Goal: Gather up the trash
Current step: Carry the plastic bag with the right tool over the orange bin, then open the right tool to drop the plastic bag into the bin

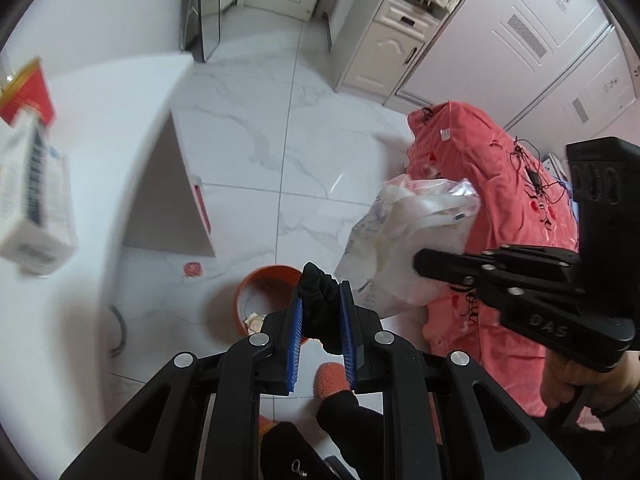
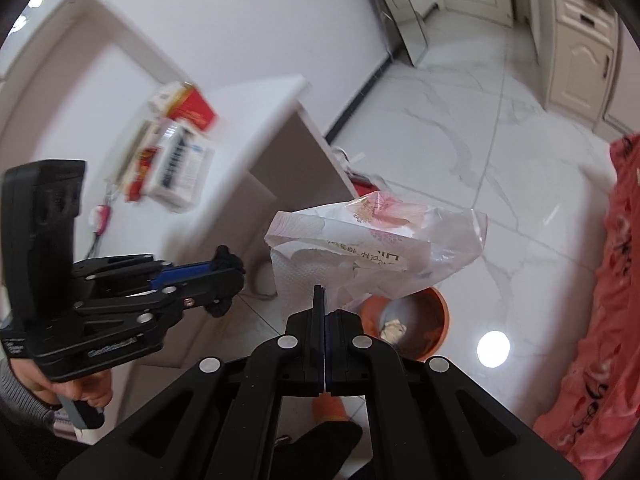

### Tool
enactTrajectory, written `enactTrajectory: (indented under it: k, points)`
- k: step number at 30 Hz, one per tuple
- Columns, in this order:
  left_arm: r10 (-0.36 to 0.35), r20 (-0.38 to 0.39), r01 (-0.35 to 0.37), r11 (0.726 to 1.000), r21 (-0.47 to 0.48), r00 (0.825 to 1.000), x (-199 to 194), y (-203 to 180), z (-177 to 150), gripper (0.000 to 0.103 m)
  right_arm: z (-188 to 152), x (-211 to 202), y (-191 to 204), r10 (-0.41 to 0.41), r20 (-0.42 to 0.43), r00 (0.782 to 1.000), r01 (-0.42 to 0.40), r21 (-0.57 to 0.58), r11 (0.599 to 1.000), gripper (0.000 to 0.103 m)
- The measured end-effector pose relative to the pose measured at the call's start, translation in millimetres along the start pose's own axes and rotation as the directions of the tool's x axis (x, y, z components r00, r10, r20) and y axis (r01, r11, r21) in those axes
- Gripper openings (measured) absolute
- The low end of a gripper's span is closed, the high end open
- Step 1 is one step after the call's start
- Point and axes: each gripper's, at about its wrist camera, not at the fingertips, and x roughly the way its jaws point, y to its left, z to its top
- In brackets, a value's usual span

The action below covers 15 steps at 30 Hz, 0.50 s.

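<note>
Left gripper [image 1: 322, 308] clamped on one small black crumpled wad [image 1: 318, 296], held above the orange bin [image 1: 256, 280] on the floor. Right gripper [image 2: 322, 300] clenched on one clear plastic tissue wrapper [image 2: 376, 248] with pink flower print; it hangs above the same bin [image 2: 436, 300], which has a bit of crumpled paper [image 2: 392, 330] inside. Printing on the wrapper shows but can't be read. "DAS" is embossed on the right gripper body [image 1: 548, 330] in the left view. White table [image 2: 256, 120]: a pile of boxes [image 2: 180, 152], red and white, too blurred to count or read. One round red sticker [image 1: 192, 270] on the floor tiles. Pink bedcover [image 1: 500, 184] with black cables on top.
</note>
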Motion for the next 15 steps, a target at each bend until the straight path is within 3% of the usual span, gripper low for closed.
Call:
enactTrajectory:
  k: [9, 15]
  points:
    - [-0.006, -0.086, 0.002, 0.999, -0.053, 0.996, 79.6, 32.6, -7.6, 0.019, -15.0, 101.5, -41.6, -0.008, -0.128, 0.992, 0.01, 0.019, 1.0, 0.0]
    - [-0.006, -0.122, -0.006, 0.996, -0.094, 0.993, 104.4, 49.6, -14.9, 0.019, -23.3, 163.5, -56.0, -0.023, -0.207, 0.978, 0.024, 0.003, 1.0, 0.002]
